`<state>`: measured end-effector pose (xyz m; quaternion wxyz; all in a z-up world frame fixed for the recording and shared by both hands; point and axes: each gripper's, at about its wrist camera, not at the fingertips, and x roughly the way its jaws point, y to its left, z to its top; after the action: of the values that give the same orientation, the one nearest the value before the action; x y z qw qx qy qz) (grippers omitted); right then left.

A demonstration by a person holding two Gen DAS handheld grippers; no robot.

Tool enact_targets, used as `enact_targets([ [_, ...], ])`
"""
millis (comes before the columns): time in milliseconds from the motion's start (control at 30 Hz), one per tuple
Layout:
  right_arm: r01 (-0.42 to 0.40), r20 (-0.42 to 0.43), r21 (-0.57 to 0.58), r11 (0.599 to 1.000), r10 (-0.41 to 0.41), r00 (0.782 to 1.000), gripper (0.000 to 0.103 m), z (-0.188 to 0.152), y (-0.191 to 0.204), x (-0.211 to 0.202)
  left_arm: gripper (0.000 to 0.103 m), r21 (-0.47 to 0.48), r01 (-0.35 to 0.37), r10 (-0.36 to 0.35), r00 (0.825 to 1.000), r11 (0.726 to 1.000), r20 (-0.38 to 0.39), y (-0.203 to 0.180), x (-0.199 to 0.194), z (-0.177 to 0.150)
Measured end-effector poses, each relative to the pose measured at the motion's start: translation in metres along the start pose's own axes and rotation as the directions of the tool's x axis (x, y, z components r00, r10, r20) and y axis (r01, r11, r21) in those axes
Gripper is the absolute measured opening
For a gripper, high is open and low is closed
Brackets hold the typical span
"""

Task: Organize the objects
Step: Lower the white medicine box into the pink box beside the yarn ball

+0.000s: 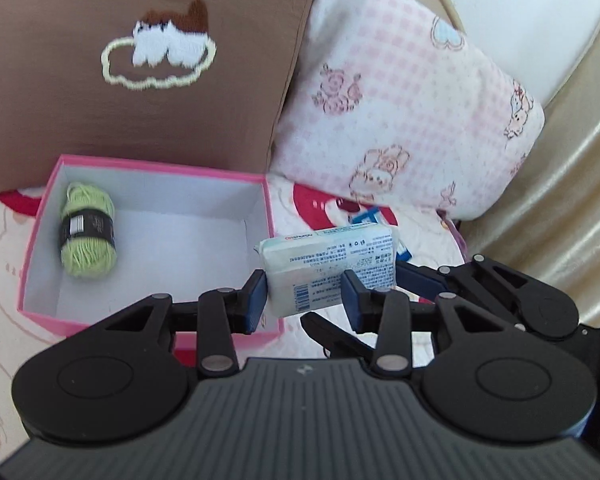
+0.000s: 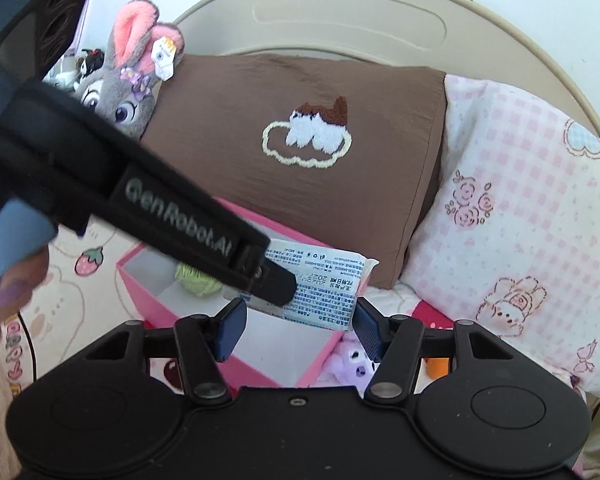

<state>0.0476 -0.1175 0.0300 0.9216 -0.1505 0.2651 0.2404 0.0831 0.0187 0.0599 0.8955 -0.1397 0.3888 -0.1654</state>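
A white tissue pack [image 1: 332, 248] with printed text hangs above the bed, over the near right corner of the pink box [image 1: 160, 168]. My left gripper [image 1: 304, 296] is shut on it, blue pads pressing its two faces. The right gripper's fingers [image 1: 416, 276] reach in from the right, one at the pack's end and one under it. In the right wrist view my right gripper [image 2: 300, 316] has both pad tips against the tissue pack [image 2: 328, 280], and the left gripper's finger [image 2: 268, 276] crosses over it. A green yarn ball [image 1: 88, 232] lies inside the box [image 2: 134, 276].
A brown pillow [image 1: 140, 80] and a pink-checked pillow [image 1: 400, 100] stand right behind the box. A grey rabbit plush [image 2: 128, 72] leans on the headboard [image 2: 340, 20]. A purple plush [image 2: 352, 360] lies by the box's near right side. A hand [image 2: 8, 292] shows at the left.
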Motion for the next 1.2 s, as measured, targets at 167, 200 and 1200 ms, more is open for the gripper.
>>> enact_targets([
  [167,-0.024,-0.004,0.011,1.000,0.024,1.000,0.063,0.012,-0.001,0.011,0.038,-0.036,0.015,-0.014,1.000,0.999,0.019,0.018,0.002,0.009],
  [200,-0.035,-0.011,0.010,0.999,0.035,0.999,0.063,0.014,0.000,0.015,0.038,-0.045,0.015,-0.014,1.000,0.999,0.021,0.024,0.003,0.010],
  [1200,-0.240,-0.222,0.178,0.954,0.276,0.935,0.044,0.018,0.013,0.196,0.036,-0.077,-0.092,0.089,0.995,0.993,-0.036,0.164,0.101,0.023],
])
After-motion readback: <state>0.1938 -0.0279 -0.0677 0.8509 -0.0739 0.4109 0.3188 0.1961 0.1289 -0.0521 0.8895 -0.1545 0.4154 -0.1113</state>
